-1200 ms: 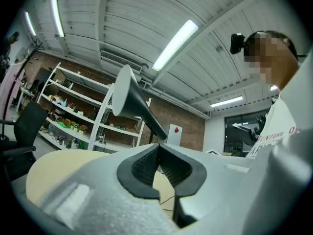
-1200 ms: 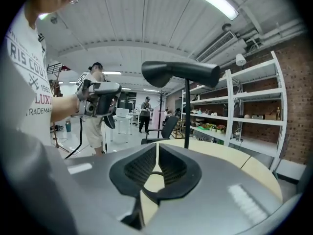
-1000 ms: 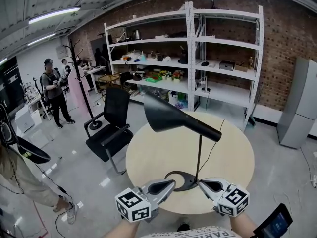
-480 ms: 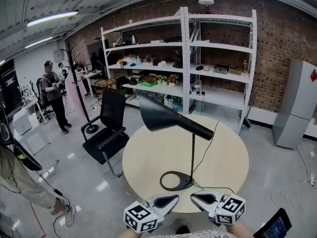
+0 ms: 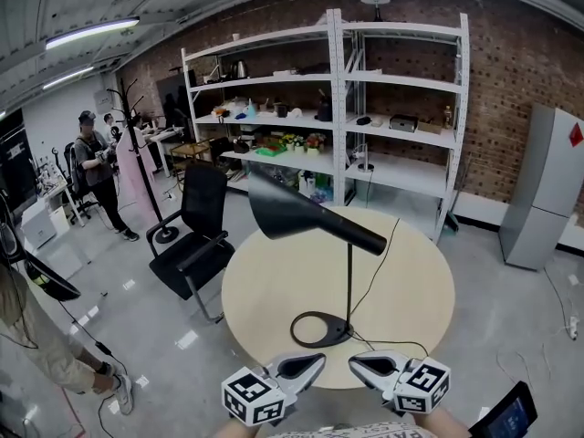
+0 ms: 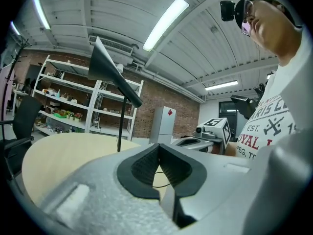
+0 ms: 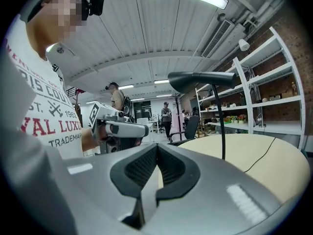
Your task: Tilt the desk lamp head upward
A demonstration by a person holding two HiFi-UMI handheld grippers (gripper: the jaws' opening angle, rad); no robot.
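A black desk lamp stands on the round beige table (image 5: 411, 281). Its cone head (image 5: 283, 213) points left and slightly down, on a thin stem (image 5: 349, 286) above a ring base (image 5: 319, 329). My left gripper (image 5: 315, 363) and right gripper (image 5: 358, 363) hover side by side at the table's near edge, short of the base. Both are shut and hold nothing. The left gripper view shows its jaws (image 6: 158, 148) pressed together, with the lamp head (image 6: 105, 62) far ahead. In the right gripper view the jaws (image 7: 156, 148) are also together, below the lamp head (image 7: 200, 80).
The lamp's black cable (image 5: 383, 254) trails across the table to its far edge. A black office chair (image 5: 196, 235) stands left of the table. Behind are a coat rack (image 5: 141, 162), white shelving (image 5: 365, 108) and a grey cabinet (image 5: 538, 185). A person (image 5: 96, 167) stands far left.
Both grippers have drawn back from beside the lamp base to the table's near edge, still shut. The lamp itself stands as before.
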